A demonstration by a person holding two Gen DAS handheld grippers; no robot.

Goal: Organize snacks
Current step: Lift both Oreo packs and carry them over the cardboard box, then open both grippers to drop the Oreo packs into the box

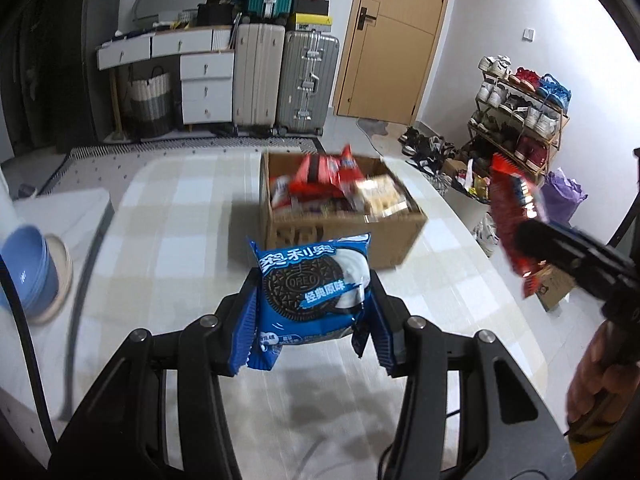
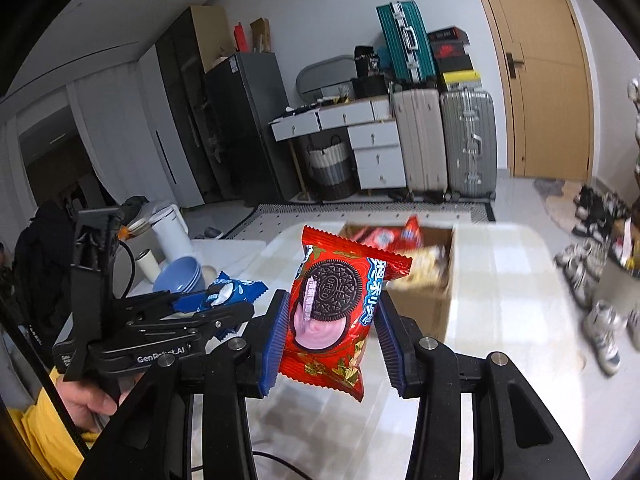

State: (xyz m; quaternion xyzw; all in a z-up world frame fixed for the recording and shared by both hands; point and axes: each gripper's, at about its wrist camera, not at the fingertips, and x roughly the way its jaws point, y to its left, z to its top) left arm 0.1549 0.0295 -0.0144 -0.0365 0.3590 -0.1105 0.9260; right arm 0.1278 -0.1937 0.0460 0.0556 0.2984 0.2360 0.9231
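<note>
Left wrist: left gripper [image 1: 316, 312] jaws clamp blue Oreo pack [image 1: 314, 300] above bench [image 1: 180, 220]; box [image 1: 340, 216] at 12 o'clock. Right wrist: right gripper [image 2: 332, 340] jaws clamp red pack [image 2: 336, 312].

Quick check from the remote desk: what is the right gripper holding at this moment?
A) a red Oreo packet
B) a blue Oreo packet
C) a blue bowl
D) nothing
A: in the right wrist view the right gripper has its blue ridged pads pressed on both sides of the red Oreo packet; the blue Oreo packet sits in the left gripper.
</note>
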